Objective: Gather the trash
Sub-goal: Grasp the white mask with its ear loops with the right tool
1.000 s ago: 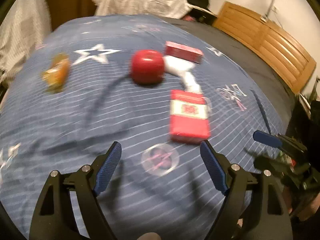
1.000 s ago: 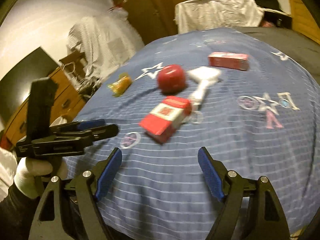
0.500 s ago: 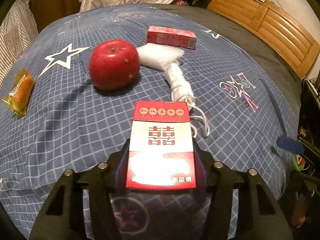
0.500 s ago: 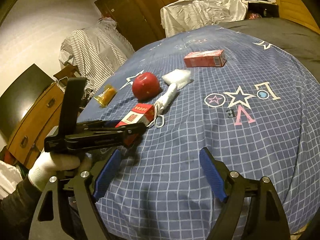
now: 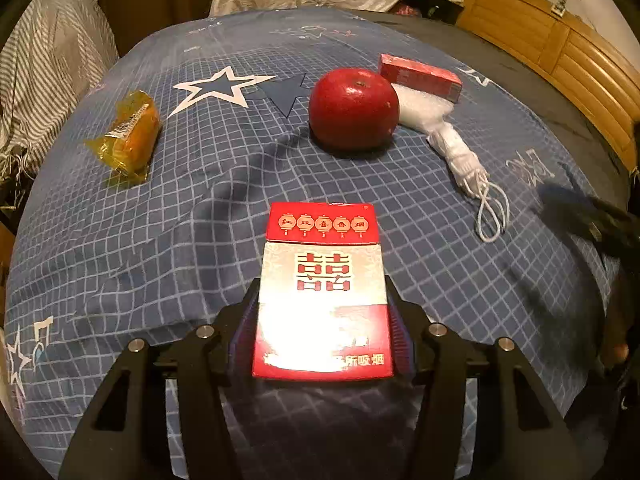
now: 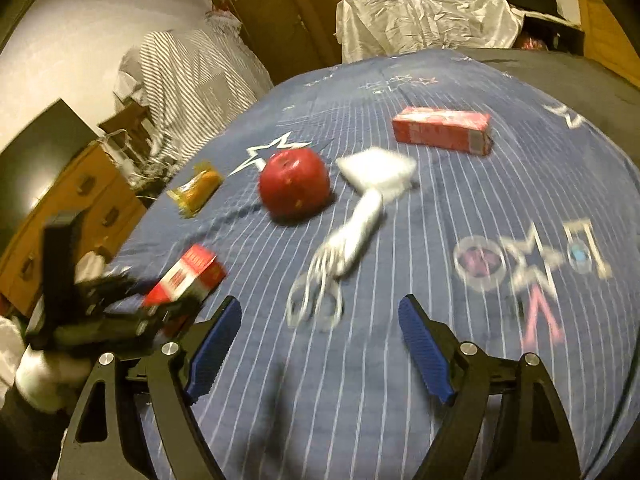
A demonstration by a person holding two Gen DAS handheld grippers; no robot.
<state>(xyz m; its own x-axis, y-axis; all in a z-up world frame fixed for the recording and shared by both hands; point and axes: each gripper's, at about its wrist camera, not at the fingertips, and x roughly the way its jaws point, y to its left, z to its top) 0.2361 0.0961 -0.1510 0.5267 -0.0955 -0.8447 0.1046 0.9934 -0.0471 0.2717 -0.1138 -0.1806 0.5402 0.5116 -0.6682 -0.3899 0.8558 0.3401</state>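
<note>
In the left wrist view we are pinching the cigarette pack at the lower centre of the frame, our left gripper closing its fingers on the pack's two long side faces near its bottom end. The pack is sticking forward over the blue bedspread. We judge it light and stiff but crushable, so holding the narrow sides with modest pressure suits it. Beyond it, at upper centre, a red apple is sitting on the bed, touching a white mask whose ear loops are trailing toward the right. A red box is lying just behind the mask, and a yellow snack wrapper is resting at the left. The mask looks soft and limp, best taken by its bunched middle; the wrapper looks thin and slippery.

In the right wrist view, which is blurred, our right gripper is hovering over the bedspread with its fingers spread wide and holding nothing. This view is showing what the other cannot: the left gripper from outside, at lower left, carrying the pack just above the bed, and the gloved hand behind it. The mask loops are lying closest ahead of the spread fingers.
</note>
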